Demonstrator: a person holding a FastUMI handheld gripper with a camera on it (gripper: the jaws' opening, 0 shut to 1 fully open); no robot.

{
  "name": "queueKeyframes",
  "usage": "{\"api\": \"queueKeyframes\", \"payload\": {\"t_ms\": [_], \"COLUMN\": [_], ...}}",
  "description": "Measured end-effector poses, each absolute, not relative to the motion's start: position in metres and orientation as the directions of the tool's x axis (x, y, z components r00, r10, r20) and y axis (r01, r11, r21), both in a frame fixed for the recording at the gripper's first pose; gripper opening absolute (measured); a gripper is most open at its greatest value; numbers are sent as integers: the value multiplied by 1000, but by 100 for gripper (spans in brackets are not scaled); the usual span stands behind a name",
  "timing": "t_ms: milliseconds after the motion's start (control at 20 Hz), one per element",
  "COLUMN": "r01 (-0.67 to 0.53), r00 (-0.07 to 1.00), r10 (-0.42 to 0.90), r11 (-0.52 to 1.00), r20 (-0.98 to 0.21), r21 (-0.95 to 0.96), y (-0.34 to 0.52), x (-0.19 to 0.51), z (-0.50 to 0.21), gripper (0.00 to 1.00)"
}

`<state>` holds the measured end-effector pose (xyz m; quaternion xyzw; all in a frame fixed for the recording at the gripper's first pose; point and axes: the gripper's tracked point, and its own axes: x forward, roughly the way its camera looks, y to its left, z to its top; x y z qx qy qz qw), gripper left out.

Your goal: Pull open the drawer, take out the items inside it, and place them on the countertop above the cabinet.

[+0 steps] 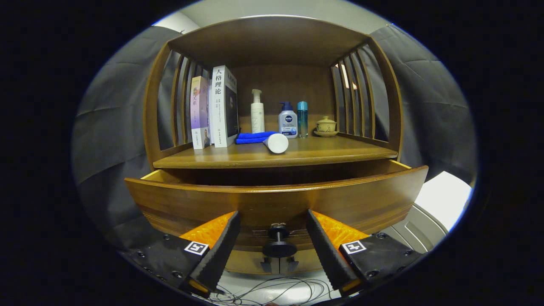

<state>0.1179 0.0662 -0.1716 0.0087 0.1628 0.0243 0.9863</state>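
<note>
A wooden cabinet has its drawer [276, 199] pulled out towards me; the drawer's inside is hidden behind its curved front. A dark round knob [279, 245] sticks out of the drawer front, low and central. My gripper [273, 219] is open, its two fingers standing either side of the knob without touching it. On the countertop [331, 154] above the drawer, a white tube [276, 143] lies on its side next to a folded blue cloth [253, 137].
Further back on the countertop stand two books [214, 108], a white pump bottle [257, 112], a blue-capped lotion bottle [287, 120], a slim teal bottle [302, 119] and a small lidded cup [326, 126]. Slatted sides and a top shelf enclose it. Cables [272, 291] lie below.
</note>
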Motion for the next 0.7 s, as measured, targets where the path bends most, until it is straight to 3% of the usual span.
{"api": "queueKeyframes", "payload": {"t_ms": [700], "r01": [-58], "r00": [939], "r10": [56], "r11": [998], "r20": [-339], "r21": [5], "y": [68], "x": [179], "z": [-176], "gripper": [98]}}
